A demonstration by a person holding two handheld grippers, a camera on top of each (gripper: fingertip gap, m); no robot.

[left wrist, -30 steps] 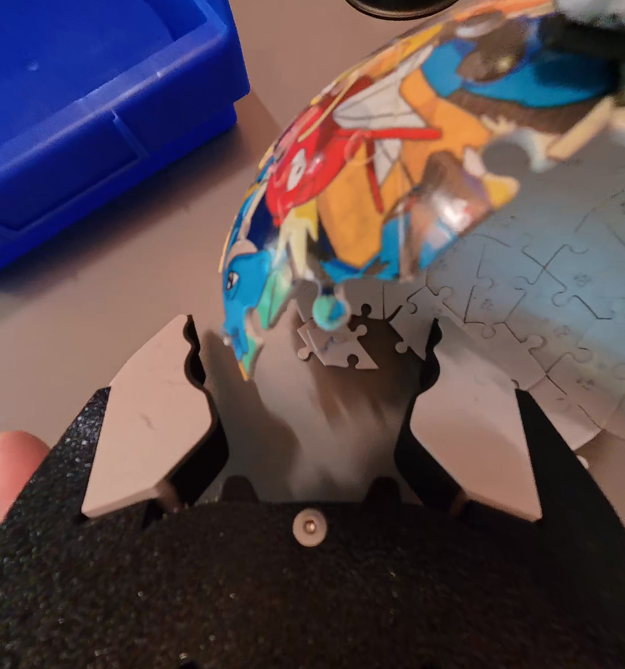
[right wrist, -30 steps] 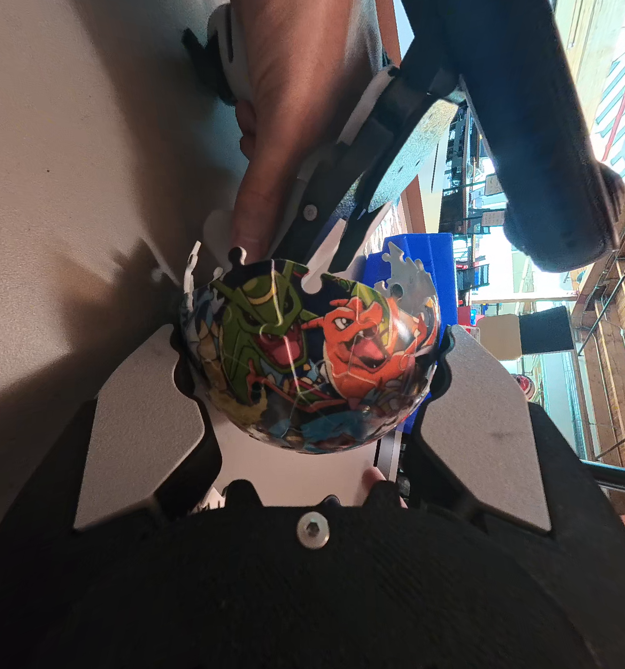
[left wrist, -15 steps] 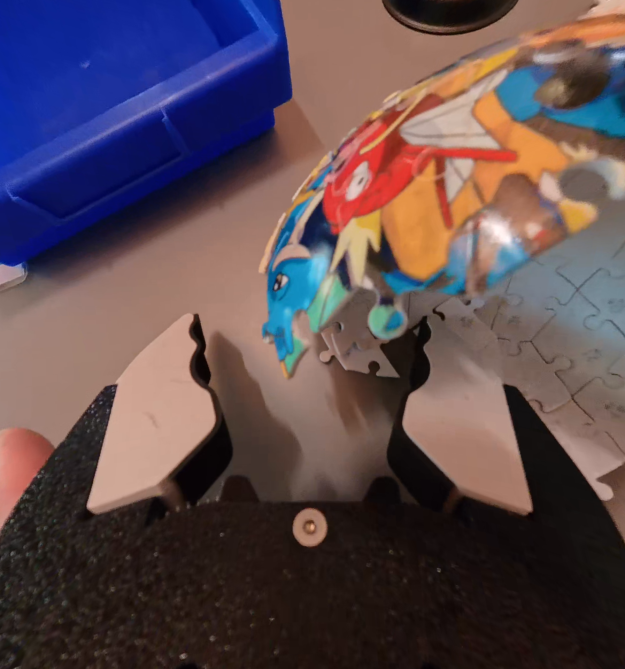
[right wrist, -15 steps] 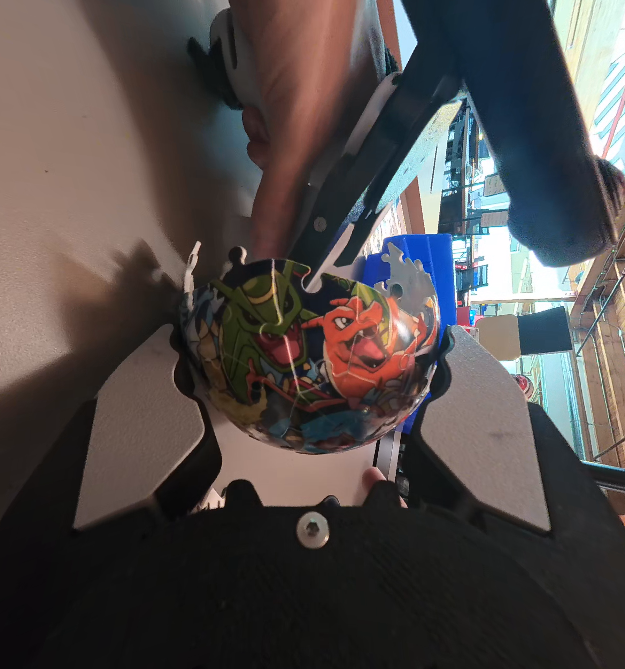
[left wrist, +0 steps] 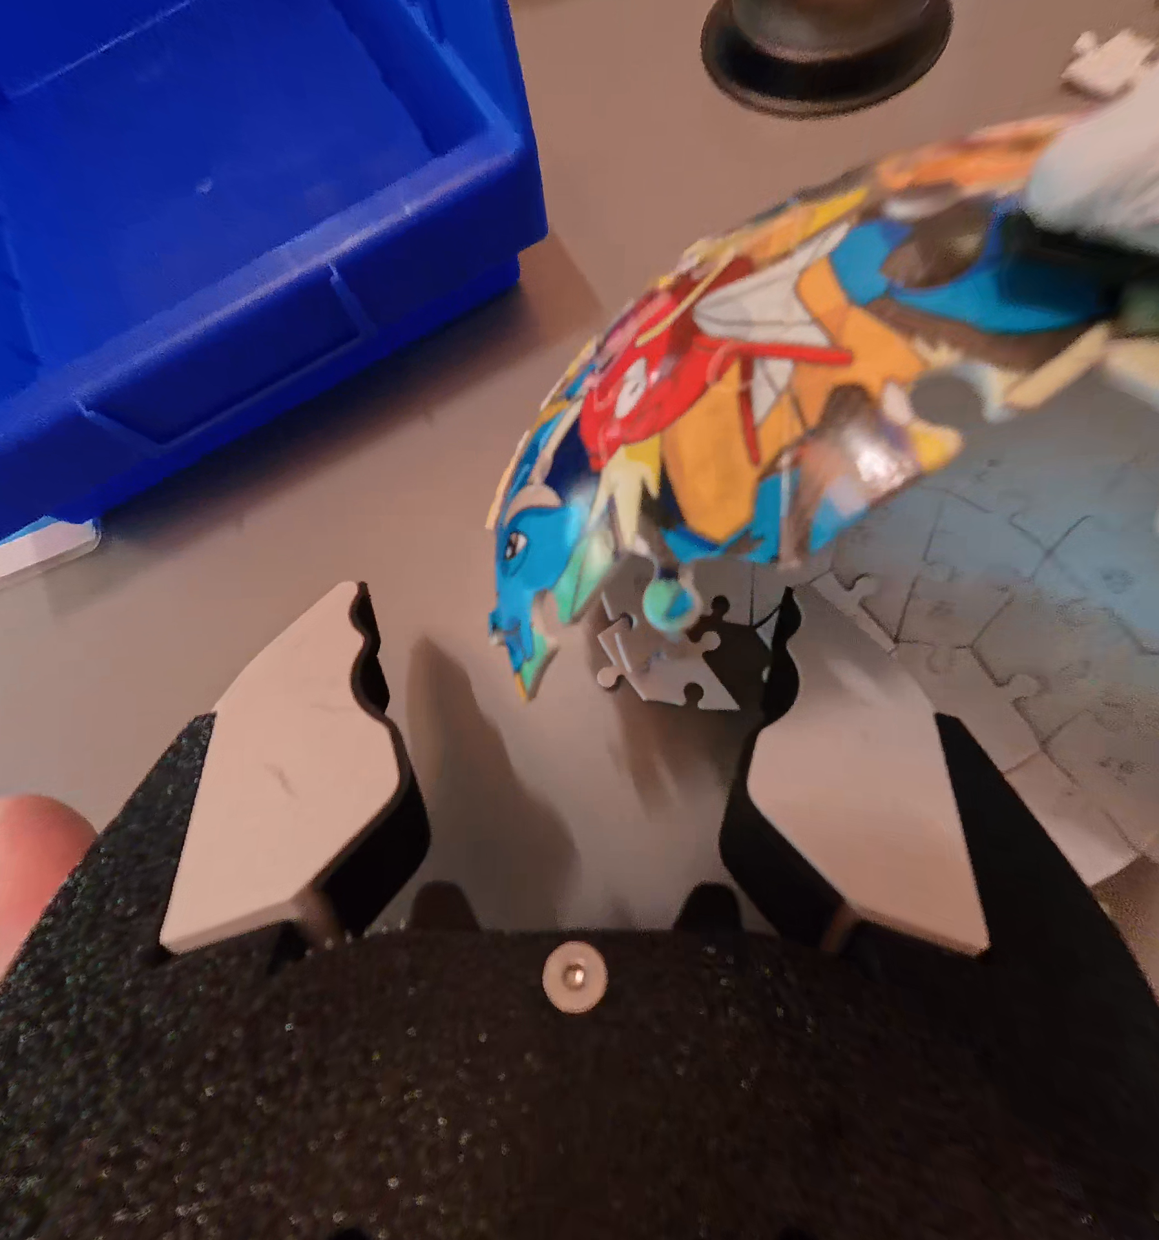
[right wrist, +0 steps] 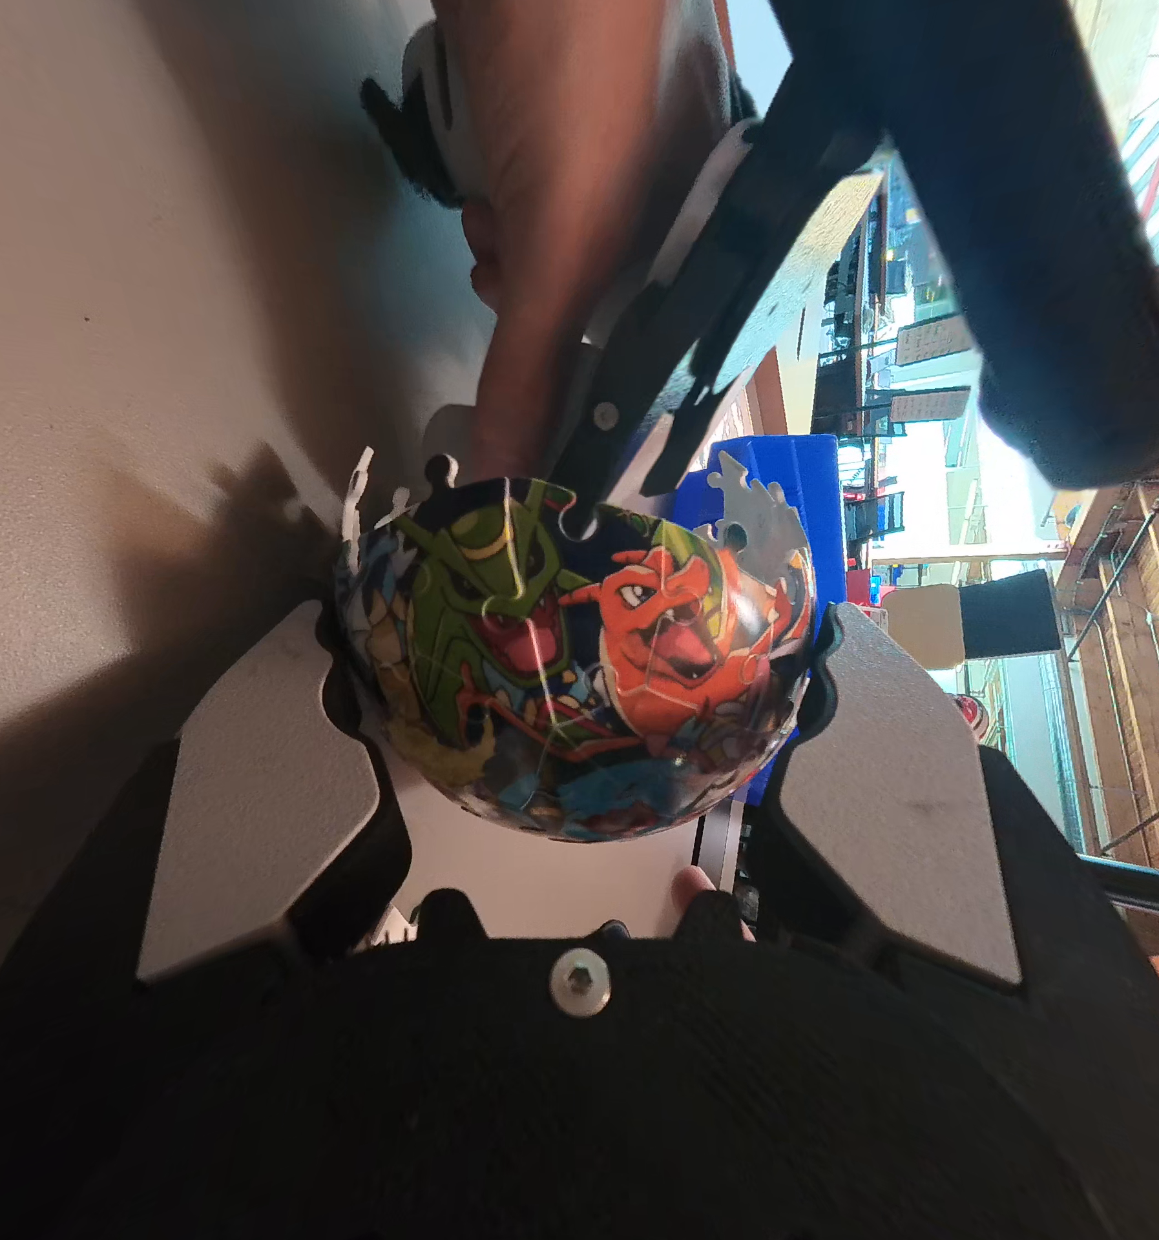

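My right gripper (right wrist: 577, 671) is clamped on a partly built puzzle ball (right wrist: 570, 664), its two fingers pressing the left and right sides of the glossy cartoon-printed shell. The ball's open, jagged rim faces away from me, toward my left gripper (right wrist: 637, 429) just beyond it. In the left wrist view, my left gripper (left wrist: 573, 644) is spread wide and holds nothing. The same puzzle ball (left wrist: 798, 416) lies ahead and to the right of its fingers, raised off the grey table (left wrist: 295, 604), with its printed outside curving up and its pale grey inside showing at right. The ball's lower rim hangs just in front of the right finger (left wrist: 775, 644); I cannot tell if they touch. A loose grey puzzle piece (left wrist: 664, 664) lies on the table under that rim, between the fingertips. Farther left stands a blue bin (left wrist: 228, 255), and at the far edge a dark round base (left wrist: 825, 54).
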